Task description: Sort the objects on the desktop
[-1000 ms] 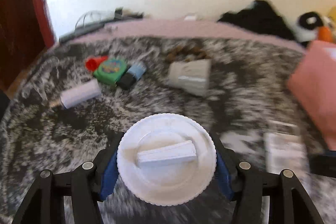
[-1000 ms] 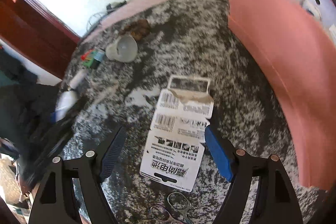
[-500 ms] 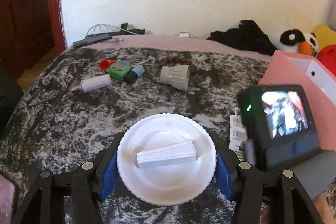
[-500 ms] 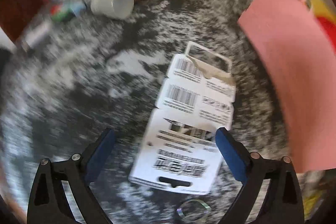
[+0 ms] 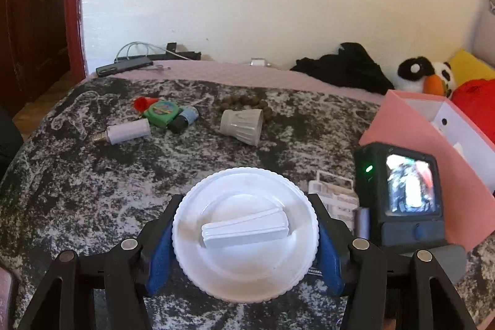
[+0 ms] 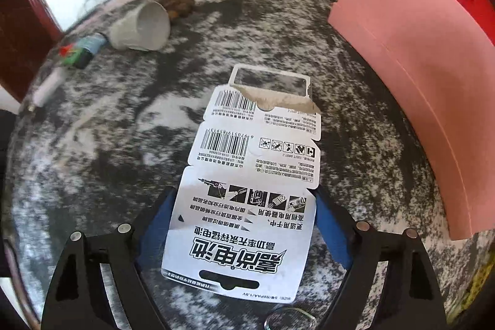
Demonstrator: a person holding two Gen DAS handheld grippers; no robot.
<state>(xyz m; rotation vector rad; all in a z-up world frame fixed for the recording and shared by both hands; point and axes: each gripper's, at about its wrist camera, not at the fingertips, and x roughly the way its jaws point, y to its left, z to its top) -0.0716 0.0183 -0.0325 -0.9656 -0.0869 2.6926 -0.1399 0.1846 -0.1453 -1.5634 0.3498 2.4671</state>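
Observation:
My left gripper (image 5: 244, 234) is shut on a round white ribbed lid (image 5: 246, 235) and holds it above the grey mottled cloth (image 5: 77, 190). My right gripper (image 6: 243, 225) is open, its blue pads on either side of a white battery card pack (image 6: 253, 175) that lies flat on the cloth. The same pack shows partly in the left wrist view (image 5: 332, 200), beside the right gripper's camera body (image 5: 405, 197). A pink box (image 6: 427, 76) stands at the right; it also shows in the left wrist view (image 5: 433, 144).
At the far side lie a grey ribbed cup (image 5: 243, 126) on its side, brown beads (image 5: 244, 102), a green toy (image 5: 161, 113), a small dark bottle (image 5: 184, 119) and a white bulb tube (image 5: 126, 132). Scissor handles (image 6: 290, 319) lie near the pack. Plush toys (image 5: 423, 76) sit behind the box.
My right gripper has moved forward and down over the battery pack, so its pads now flank the pack's near end. My left gripper keeps the lid and has steadied.

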